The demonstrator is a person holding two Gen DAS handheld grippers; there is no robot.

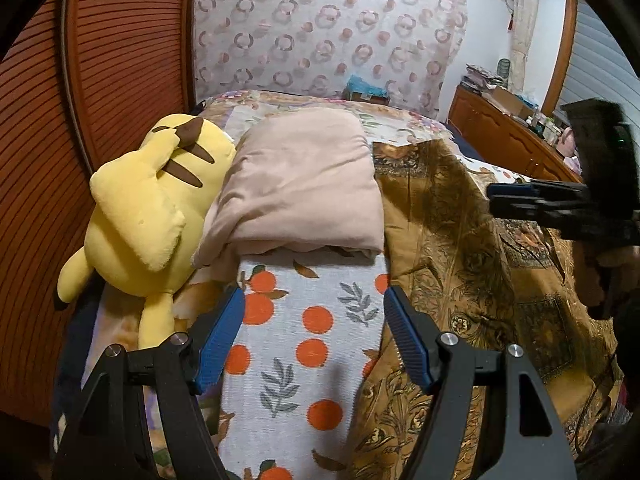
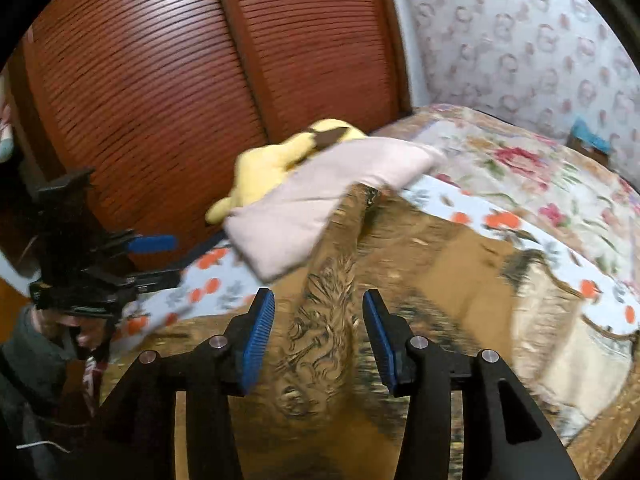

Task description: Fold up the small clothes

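Your left gripper (image 1: 314, 334) hangs over the bed with its 2 blue ribbed pads spread wide and nothing between them; below the gap lies a white cloth printed with orange fruit and grey-green leaves (image 1: 304, 344). Your right gripper (image 2: 319, 338) stands at a middling spread, its pads clear of any fabric. No earlier picture is on hand, so take only this: the jaws are parted and empty.

The brown and gold patterned garment (image 2: 320, 344) lies spread on the bed directly under your right gripper, with a raised fold running up between the 2 pads but touched by neither. In the left wrist view the same garment (image 1: 472, 264) lies to the right of the fruit-print cloth, touching its edge. The right wrist view is blurred, so finer creases in the fabric cannot be made out.

A folded pale pink cloth (image 1: 300, 184) rests on the far end of the fruit-print cloth, and a yellow plush toy with brown stripes (image 1: 152, 208) leans against its left side, next to the reddish-brown slatted wooden doors (image 1: 120, 60). A floral bedspread (image 2: 520, 160) covers the bed beyond. Each gripper shows at the edge of the other's view, the 2 well apart.
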